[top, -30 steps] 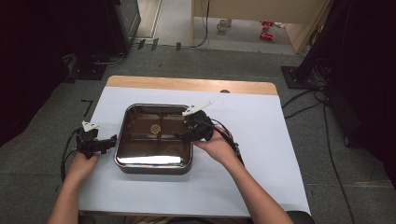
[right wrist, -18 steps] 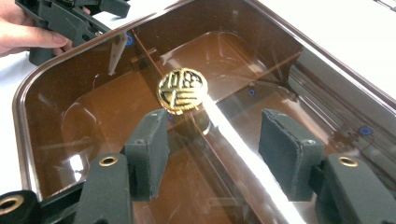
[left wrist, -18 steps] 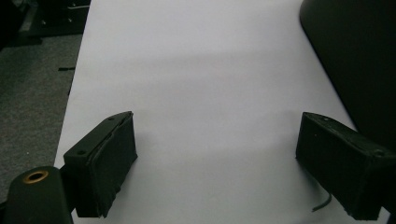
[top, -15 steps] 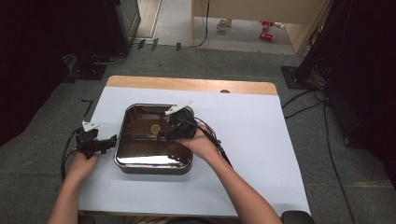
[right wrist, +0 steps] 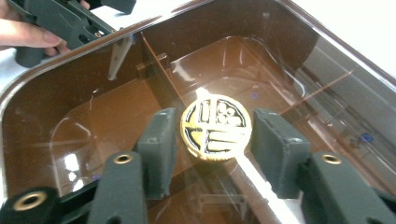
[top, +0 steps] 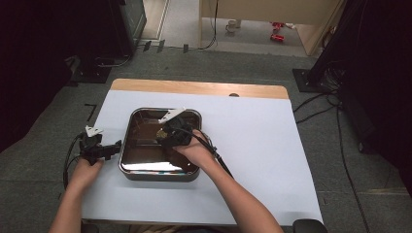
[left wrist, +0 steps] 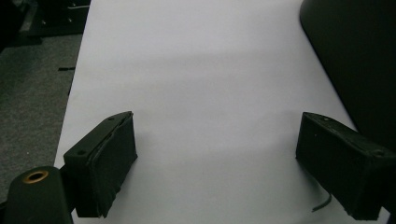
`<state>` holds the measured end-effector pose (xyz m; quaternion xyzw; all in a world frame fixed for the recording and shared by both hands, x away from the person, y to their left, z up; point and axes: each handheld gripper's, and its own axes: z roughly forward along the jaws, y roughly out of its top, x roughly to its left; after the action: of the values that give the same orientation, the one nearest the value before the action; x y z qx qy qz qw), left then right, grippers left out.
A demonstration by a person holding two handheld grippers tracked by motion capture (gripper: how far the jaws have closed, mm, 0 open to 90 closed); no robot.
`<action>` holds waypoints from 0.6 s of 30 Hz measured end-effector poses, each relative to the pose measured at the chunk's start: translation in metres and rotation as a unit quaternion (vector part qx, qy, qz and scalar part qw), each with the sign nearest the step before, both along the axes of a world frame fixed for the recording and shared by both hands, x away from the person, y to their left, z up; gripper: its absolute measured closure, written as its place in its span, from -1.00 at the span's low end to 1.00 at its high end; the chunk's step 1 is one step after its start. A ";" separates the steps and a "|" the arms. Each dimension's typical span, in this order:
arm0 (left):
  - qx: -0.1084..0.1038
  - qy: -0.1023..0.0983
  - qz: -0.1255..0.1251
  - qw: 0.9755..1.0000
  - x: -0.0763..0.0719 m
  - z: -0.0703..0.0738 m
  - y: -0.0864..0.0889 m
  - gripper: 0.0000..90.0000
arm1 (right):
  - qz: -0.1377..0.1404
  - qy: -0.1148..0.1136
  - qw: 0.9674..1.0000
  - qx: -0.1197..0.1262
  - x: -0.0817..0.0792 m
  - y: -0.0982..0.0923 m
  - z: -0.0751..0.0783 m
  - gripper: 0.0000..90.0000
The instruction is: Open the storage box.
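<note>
A gold disc [right wrist: 215,129] with a black pattern lies on the floor of a shiny brown metal tray [right wrist: 42,88] in the right gripper view. My right gripper [right wrist: 215,123] reaches down into the tray [top: 160,175]. Its jaws have just been closing, and both pads now touch the disc's sides. In the high view the right gripper [top: 163,134] is over the tray's far half, at the disc [top: 159,131]. My left gripper [top: 115,147] rests on the white sheet just left of the tray. Its jaws [left wrist: 217,158] stand wide open over bare paper.
A thin divider [right wrist: 156,65] splits the tray's floor. The tray's dark outer wall [left wrist: 355,56] stands right of the left gripper. A white sheet [top: 262,145] covers the wooden table [top: 194,88], with open room on the right. Cables trail from both grippers.
My right gripper has moved left from the tray's right rim and down into the tray, to the disc. The left hand has stayed still.
</note>
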<state>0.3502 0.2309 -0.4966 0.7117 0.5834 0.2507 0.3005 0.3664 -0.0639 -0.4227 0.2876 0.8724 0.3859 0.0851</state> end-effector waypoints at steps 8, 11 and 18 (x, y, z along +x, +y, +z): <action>0.000 0.000 0.000 1.000 0.000 0.000 0.000 -0.73 | 0.002 -0.020 1.000 -0.007 -0.001 0.003 0.001 0.30; 0.000 0.000 0.000 1.000 0.000 0.000 0.000 -0.73 | -0.002 -0.021 1.000 -0.011 -0.002 0.003 0.002 0.30; -0.001 0.000 0.000 1.000 0.000 0.000 0.000 -0.73 | -0.007 -0.013 1.000 0.001 -0.001 0.002 0.009 0.30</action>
<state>0.3502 0.2309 -0.4966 0.7115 0.5836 0.2501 0.3009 0.3656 -0.0621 -0.4140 0.2886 0.8689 0.3898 0.0990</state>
